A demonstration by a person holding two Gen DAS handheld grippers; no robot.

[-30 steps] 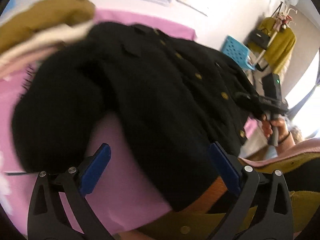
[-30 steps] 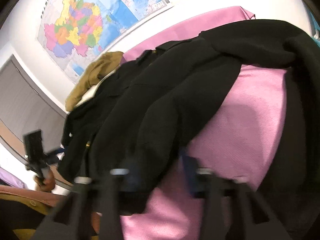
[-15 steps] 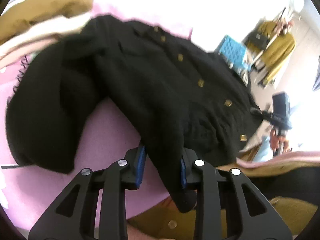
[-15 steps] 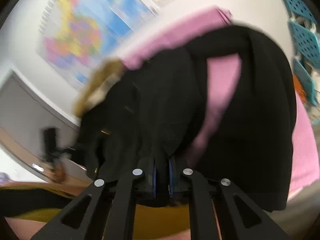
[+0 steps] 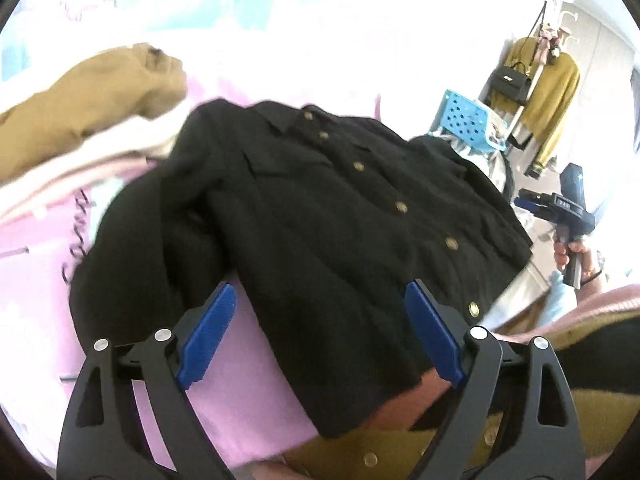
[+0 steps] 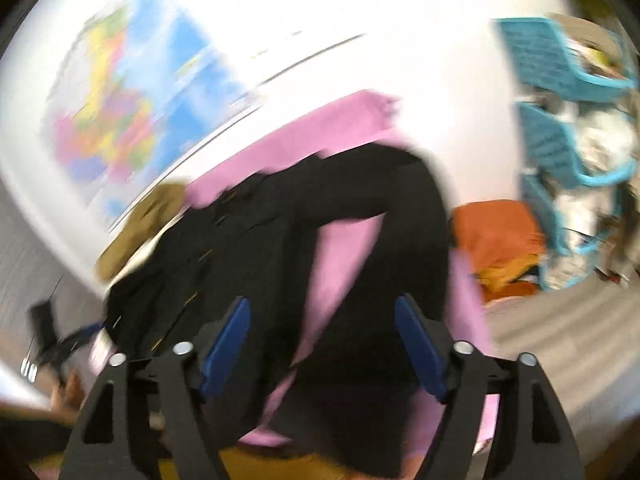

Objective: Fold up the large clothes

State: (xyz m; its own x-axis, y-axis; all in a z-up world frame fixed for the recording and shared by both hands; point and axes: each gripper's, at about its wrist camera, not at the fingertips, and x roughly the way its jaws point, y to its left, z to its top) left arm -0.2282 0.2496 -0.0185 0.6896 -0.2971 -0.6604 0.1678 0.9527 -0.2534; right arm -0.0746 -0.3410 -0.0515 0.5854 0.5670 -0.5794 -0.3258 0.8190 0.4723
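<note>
A black jacket (image 5: 340,208) with gold buttons lies front-up on a pink cloth (image 5: 248,392) over the table, one sleeve folded down at the left. My left gripper (image 5: 320,332) hovers over its near hem. Its jaws are opening and the blue pads stand clear of the fabric. The right wrist view is blurred. There the jacket (image 6: 360,208) shows a sleeve curving down the right side over the pink cloth (image 6: 348,128). My right gripper (image 6: 322,344) is above that near edge, jaws opening, with no fabric pinched between the pads.
A tan garment (image 5: 88,100) on pale folded clothes lies at the back left. Blue baskets (image 5: 468,120) and a coat stand with a mustard cardigan (image 5: 552,84) stand to the right. A wall map (image 6: 132,120), an orange cloth (image 6: 496,240) and blue shelves (image 6: 560,120) show.
Half a second ago both grippers were shut on the jacket's near edge; both have let go and spread wide. The right wrist view has swung to the right, and the jacket lies flatter.
</note>
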